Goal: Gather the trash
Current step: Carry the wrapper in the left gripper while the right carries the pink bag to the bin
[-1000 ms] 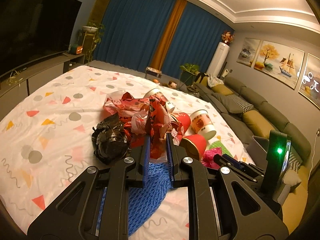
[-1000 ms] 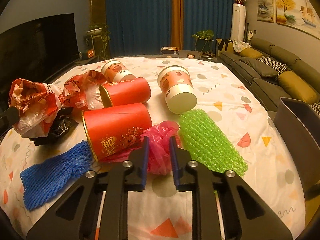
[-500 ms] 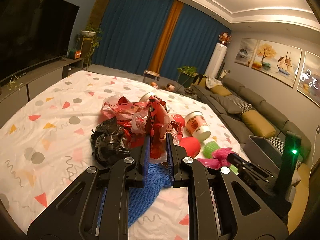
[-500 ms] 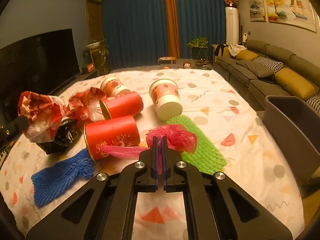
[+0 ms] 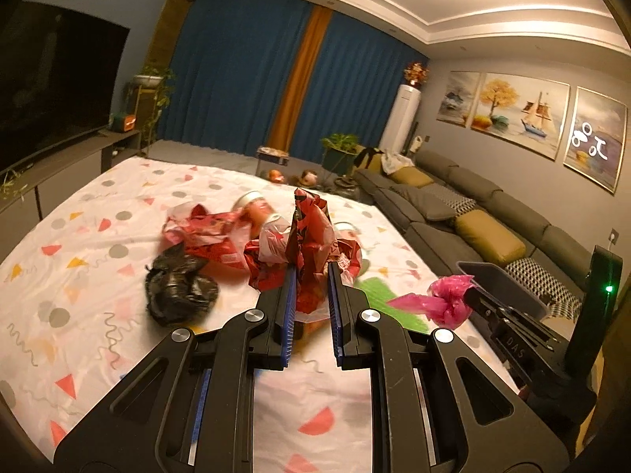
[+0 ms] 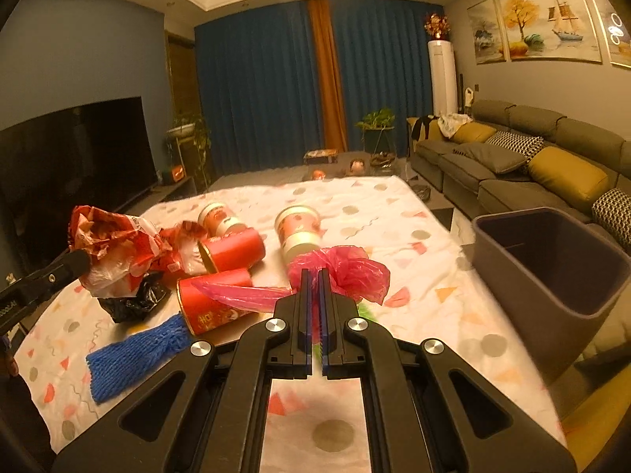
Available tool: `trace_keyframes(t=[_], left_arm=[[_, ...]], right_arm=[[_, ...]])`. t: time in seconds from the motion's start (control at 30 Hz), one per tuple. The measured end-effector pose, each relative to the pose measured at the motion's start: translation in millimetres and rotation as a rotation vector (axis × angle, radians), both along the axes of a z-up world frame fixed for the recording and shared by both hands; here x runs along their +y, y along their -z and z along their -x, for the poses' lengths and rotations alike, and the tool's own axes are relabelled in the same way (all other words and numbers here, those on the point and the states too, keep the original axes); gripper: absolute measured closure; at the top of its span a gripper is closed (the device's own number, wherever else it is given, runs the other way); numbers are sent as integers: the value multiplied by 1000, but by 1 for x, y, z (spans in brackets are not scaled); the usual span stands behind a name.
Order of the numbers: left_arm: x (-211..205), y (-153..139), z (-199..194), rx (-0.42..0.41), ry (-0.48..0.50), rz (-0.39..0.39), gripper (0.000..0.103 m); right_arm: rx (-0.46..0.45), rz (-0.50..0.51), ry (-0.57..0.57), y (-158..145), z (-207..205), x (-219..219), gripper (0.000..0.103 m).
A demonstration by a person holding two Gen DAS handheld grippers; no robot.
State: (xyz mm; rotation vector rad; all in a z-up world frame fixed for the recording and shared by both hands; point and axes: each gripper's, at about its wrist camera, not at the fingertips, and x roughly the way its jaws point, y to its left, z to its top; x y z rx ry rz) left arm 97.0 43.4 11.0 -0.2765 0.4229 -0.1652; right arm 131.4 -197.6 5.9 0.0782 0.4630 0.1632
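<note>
**Both grippers hold trash above the patterned table**

The right gripper (image 6: 314, 276) has its jaws pressed together on a pink plastic bag (image 6: 347, 270), which is lifted off the tablecloth (image 6: 394, 205); one long tail of the bag trails out toward the nearer red cup (image 6: 213, 305). The grey bin (image 6: 552, 272) stands at the table's edge, just beside the bag on the sofa side, its mouth open upward.

The left gripper (image 5: 311, 276) pinches a crumpled red-and-white wrapper (image 5: 311, 236), raised above the cloth. Below it, on the table, lies a crumpled black bag (image 5: 177, 295).

Around the bin's side of the table the rest sits on the cloth: a second red cup (image 6: 232, 250) lying on its side behind the first, two paper cups with white lids (image 6: 297, 230) farther from the bin, a blue foam net (image 6: 134, 354) at the near edge and a green foam net (image 5: 374, 295) partly hidden under the right gripper.
</note>
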Motion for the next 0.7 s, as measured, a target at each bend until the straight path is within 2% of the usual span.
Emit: trace_keyframes(t=[0.2,0.7], left_arm=[[-34,-8,0,-17,63,-23,89],[-129,-14,-25,-14,238,-57,88]], right_arm=[[-34,-10,27,-8,14,-25,99],[-92,40,149,-23,26,-92,99]])
